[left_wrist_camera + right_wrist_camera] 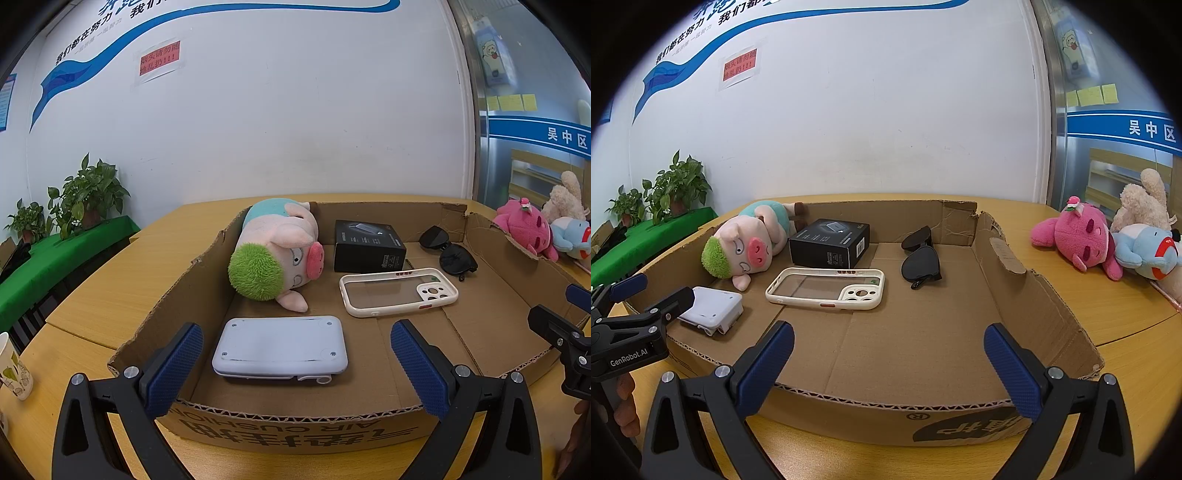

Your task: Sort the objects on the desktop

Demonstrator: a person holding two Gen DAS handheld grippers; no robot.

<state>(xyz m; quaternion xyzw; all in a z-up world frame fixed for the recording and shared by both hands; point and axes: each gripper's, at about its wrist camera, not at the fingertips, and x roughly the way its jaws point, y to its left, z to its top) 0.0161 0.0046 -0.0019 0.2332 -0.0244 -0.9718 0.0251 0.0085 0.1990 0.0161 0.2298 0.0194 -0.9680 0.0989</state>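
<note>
With both the left tool and right tool spread apart and empty, we judge the white case at the box's near-left corner rigid, smooth and best pinched across its short edges.

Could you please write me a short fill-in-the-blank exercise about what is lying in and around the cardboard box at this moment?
1. The pig plush in the cardboard box has a tuft of ____ hair.
2. The black sunglasses lie ____ the box.
3. The pink plush lies ____ the box, on the table.
4. The phone case lies directly in front of the ____ carton.

Missing words: green; inside; outside; black
</note>
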